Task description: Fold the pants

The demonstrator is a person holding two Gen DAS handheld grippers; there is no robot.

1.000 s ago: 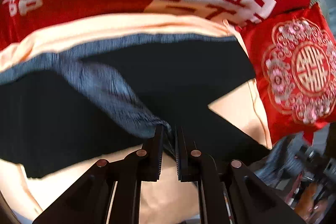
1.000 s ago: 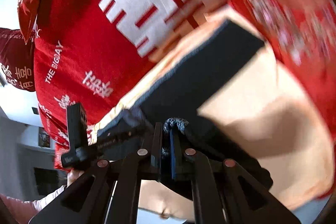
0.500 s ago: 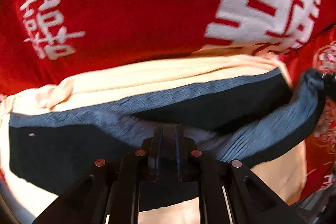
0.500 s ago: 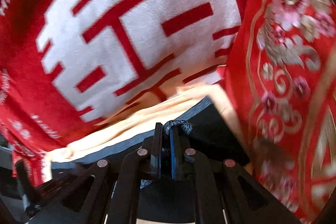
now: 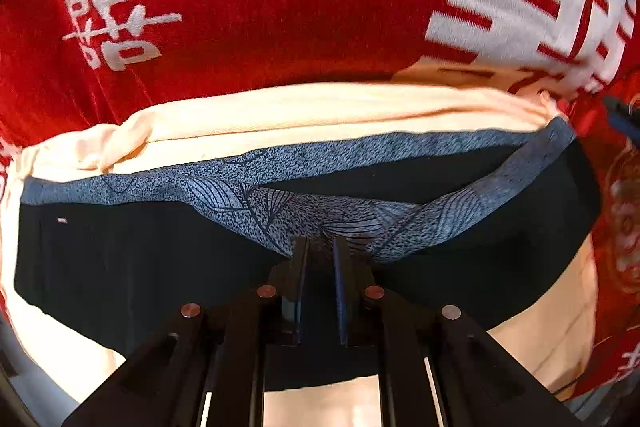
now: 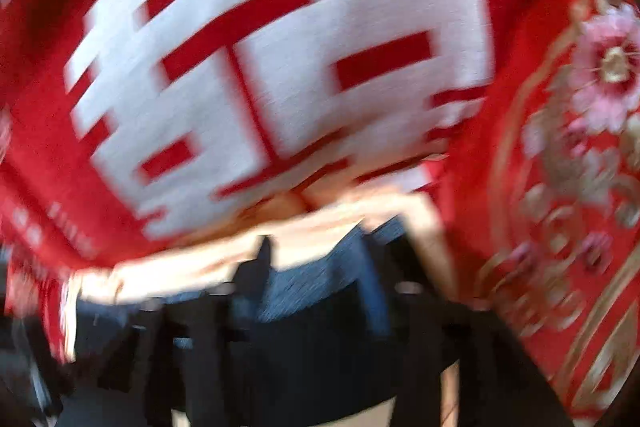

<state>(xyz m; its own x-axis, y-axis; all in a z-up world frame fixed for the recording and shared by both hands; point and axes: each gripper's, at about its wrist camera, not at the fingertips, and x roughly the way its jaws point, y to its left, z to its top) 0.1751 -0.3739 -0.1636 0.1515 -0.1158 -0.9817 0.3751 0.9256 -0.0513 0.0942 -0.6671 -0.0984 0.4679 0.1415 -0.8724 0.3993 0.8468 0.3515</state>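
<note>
Black pants (image 5: 132, 267): left gripper (image 5: 320, 247) pinches grey waistband (image 5: 304, 215); right gripper (image 6: 320, 291) blurred, unclear.

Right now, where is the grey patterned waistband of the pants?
In the left wrist view the waistband runs across the middle, on the peach sheet below the red blanket; its front layer dips into the left tongs.

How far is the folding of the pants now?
Done: the black pants lie doubled over on the cream sheet, grey waistband at the far edge. In hand: the left hand-held gripper is closed on a grey patterned fold. The right hand-held gripper is too blurred to judge. Left: release, smooth the fold, maybe one more fold.
</note>
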